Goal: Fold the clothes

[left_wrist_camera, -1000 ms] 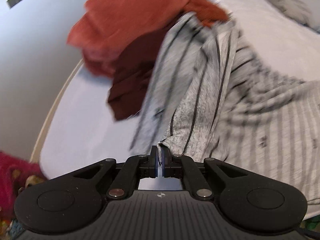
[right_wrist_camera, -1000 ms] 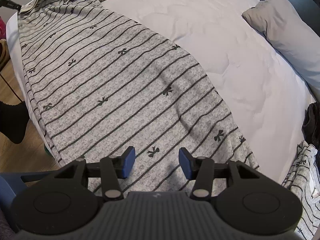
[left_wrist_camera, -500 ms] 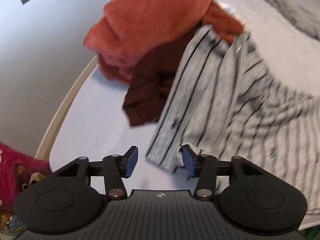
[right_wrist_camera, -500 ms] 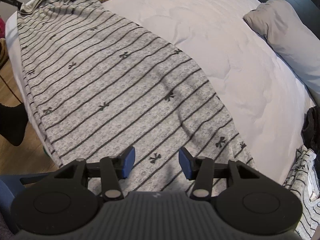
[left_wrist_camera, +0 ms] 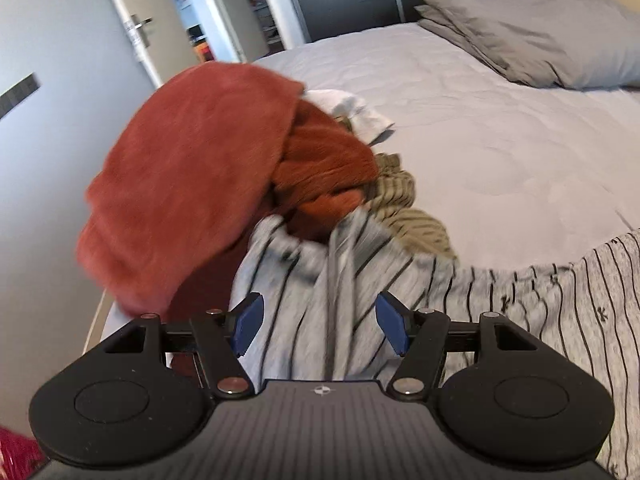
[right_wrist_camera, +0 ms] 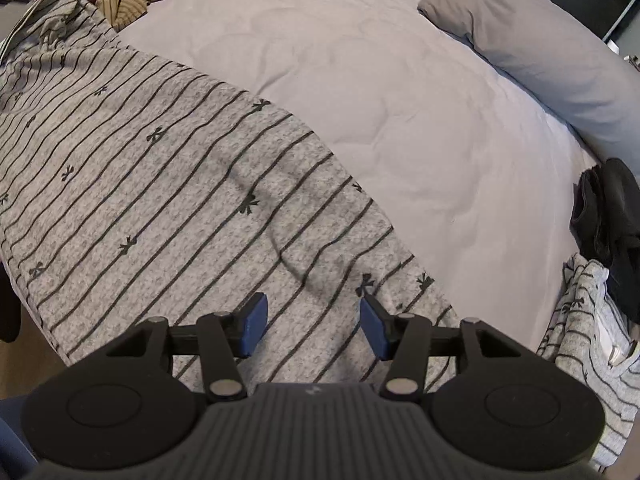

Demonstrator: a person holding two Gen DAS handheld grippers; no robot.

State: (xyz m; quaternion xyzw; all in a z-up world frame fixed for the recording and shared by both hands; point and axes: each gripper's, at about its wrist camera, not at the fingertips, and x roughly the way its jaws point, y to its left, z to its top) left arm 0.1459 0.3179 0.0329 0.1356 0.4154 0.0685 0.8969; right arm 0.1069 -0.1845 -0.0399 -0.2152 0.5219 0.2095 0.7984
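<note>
Left wrist view: the left claw [left_wrist_camera: 319, 330] is opening, nothing pinched, over the bunched end of the grey striped garment [left_wrist_camera: 560, 296] lying on the bed [left_wrist_camera: 500, 140]. The right claw [right_wrist_camera: 310, 326] is also opening, empty, above that garment's [right_wrist_camera: 160, 184] flat part.

Our left wrist view looks slantwise down from close above the bed [left_wrist_camera: 500, 128] edge toward the door [left_wrist_camera: 52, 92]. Our right wrist view looks more steeply down over the bed toward a pillow [right_wrist_camera: 532, 44]. Both share the striped garment [left_wrist_camera: 580, 292] and rust-coloured clothes [left_wrist_camera: 192, 168].
</note>
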